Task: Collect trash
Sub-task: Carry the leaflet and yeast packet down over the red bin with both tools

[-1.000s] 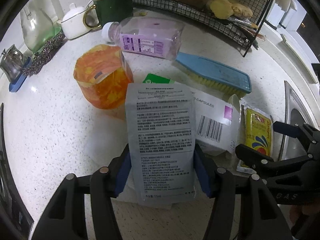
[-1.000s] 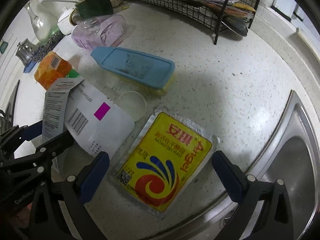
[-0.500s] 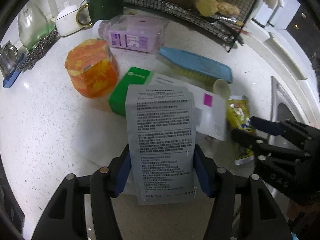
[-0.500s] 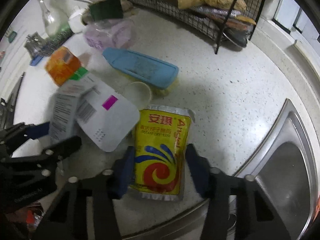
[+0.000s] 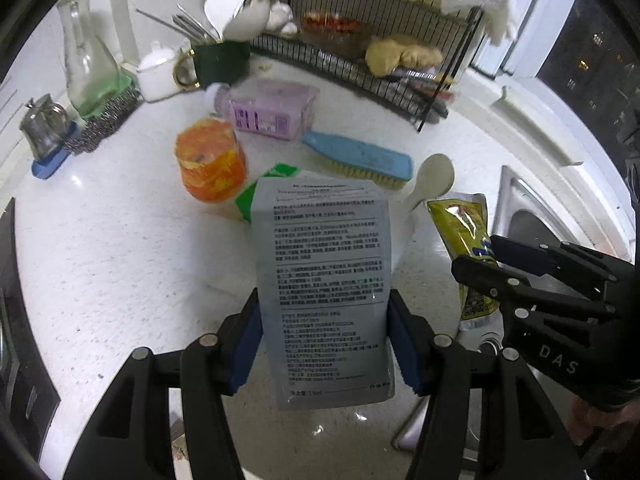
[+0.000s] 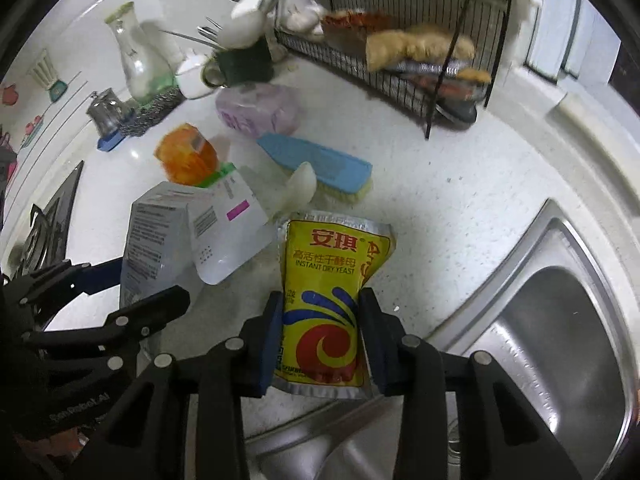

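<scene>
My left gripper (image 5: 324, 340) is shut on a grey printed sachet (image 5: 324, 288) and holds it above the white counter; the sachet also shows in the right wrist view (image 6: 154, 248). My right gripper (image 6: 320, 344) is shut on a yellow instant dry yeast packet (image 6: 324, 292), lifted near the sink edge; the packet also shows in the left wrist view (image 5: 464, 232). A white and green medicine box (image 6: 228, 220), an orange wrapper pack (image 5: 210, 166) and a white plastic cup (image 5: 432, 178) lie on the counter beyond.
A blue scrub brush (image 5: 360, 156) and a purple bottle (image 5: 268, 114) lie further back. A black wire dish rack (image 5: 380, 52), a green utensil mug (image 5: 220, 64) and a glass carafe (image 5: 86, 68) stand at the back. A steel sink (image 6: 552, 332) is at the right.
My right gripper closed on the yeast packet and lifted it off the counter. My left gripper rose with the sachet, so both views now see more of the counter.
</scene>
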